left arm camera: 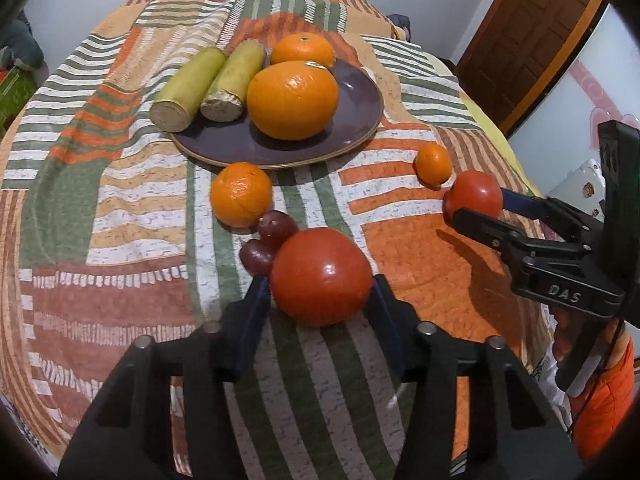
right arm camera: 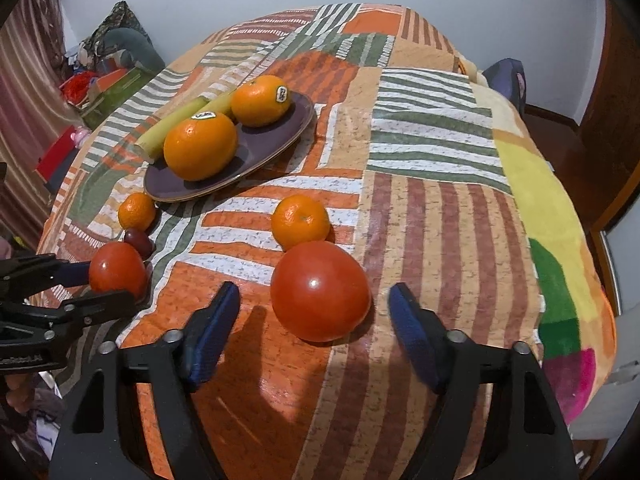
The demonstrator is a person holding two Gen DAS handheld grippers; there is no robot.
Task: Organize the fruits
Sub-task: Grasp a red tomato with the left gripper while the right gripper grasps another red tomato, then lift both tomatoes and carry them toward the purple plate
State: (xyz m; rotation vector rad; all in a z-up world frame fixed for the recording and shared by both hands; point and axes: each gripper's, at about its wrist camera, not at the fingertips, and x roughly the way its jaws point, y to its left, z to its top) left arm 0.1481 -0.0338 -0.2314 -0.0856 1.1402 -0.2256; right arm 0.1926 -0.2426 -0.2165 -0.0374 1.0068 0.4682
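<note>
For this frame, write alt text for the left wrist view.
The left gripper clamps a red tomato on a striped blanket. Beyond it, a plate holds two oranges; the right gripper brackets a second tomato.

Hidden, cut off or unreadable:

- Grapes (left arm camera: 266,240): partly covered by left tomato (left arm camera: 322,276); in right wrist view only one dark piece (right arm camera: 138,241) visible.
- Sugarcane pieces (right arm camera: 176,120): largely hidden behind oranges (right arm camera: 200,146).
- Orange stickers (right arm camera: 283,94): print too small to read.
- Far finger of right gripper (left arm camera: 476,216): mostly hidden behind right tomato (left arm camera: 474,194).
- Left gripper (right arm camera: 112,284) body: cut off at frame edge.
</note>
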